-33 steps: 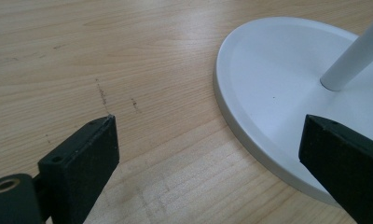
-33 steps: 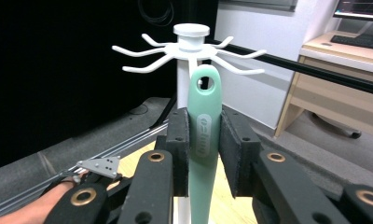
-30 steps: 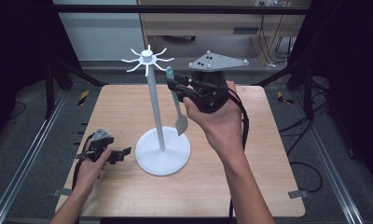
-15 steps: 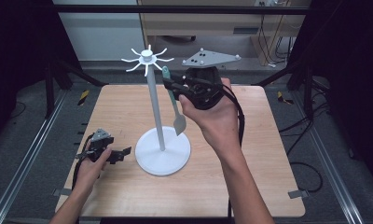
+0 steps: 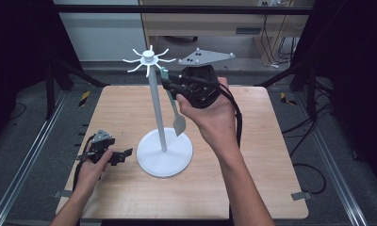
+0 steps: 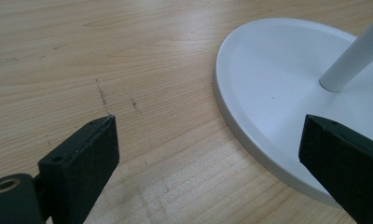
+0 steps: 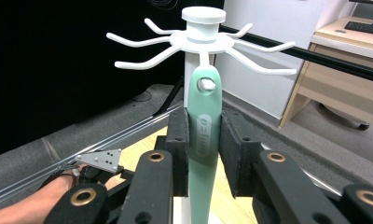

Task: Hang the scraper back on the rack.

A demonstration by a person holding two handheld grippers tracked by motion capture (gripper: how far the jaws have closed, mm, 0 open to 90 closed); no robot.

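while the right gripper is held up high beside the top of the white stand, its two black pads are closed onto the pale green handle of a spatula — one pad on each side, pressing it. in the right gripper view the handle stands upright between the jaws, and the hole near its top end sits over the tip of one of the stand's white hooks, right under the round cap. the hooks fan out from that cap like spokes. from the high view the spatula hangs down alongside the stand's pole, its flat blade just above the round base and a little to the right of the pole. the right hand wraps the gripper body, with the grey three-cornered plate on top and a black cable trailing down the forearm.

the left gripper rests low on the wooden table, at the left of the stand's base, held by the left hand. its jaws stand wide apart with nothing between them — in the left gripper view, bare wood lies between the two black pads, and the white rim of the base curves in just ahead of the right-hand jaw, close to it.
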